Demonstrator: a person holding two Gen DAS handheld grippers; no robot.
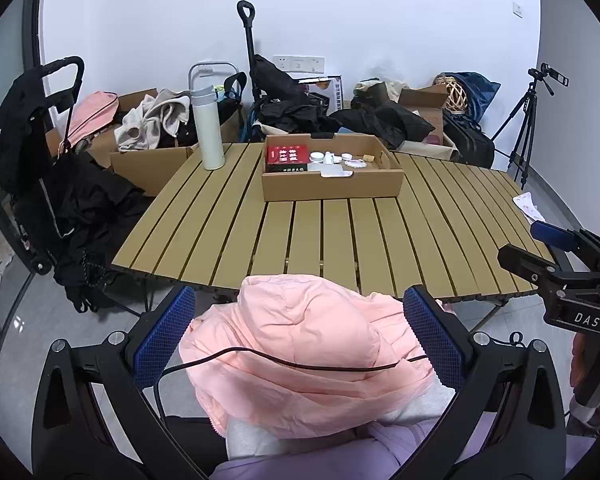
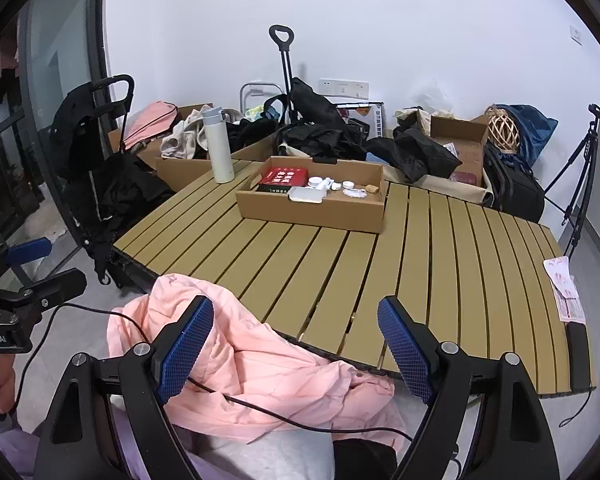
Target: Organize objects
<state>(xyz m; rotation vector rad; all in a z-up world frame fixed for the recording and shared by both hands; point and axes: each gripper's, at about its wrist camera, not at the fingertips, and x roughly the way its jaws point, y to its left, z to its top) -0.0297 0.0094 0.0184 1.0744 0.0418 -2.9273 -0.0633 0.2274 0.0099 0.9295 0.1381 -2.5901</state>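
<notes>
Both grippers gape wide, holding nothing: left gripper [image 1: 298,334] straddles the pink jacket [image 1: 300,344] below the counter [image 1: 340,224] edge; only the right gripper [image 2: 296,348] view shows papers [image 2: 564,288].

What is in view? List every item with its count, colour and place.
Jacket: one, pink, on the lap before the table's near edge.
Table: one, tan slats, centre.
Box: one, brown, on the table's far side, holding small items.
Red pack: one, in the box.
Bottle: one, white, table's far left corner.
Leaflet: one, white and pink, table's right edge.
Tripod: one, black, right by the wall.
Cable: one, black, across the jacket.
Left gripper: open, around the jacket.
Right gripper: open.
</notes>
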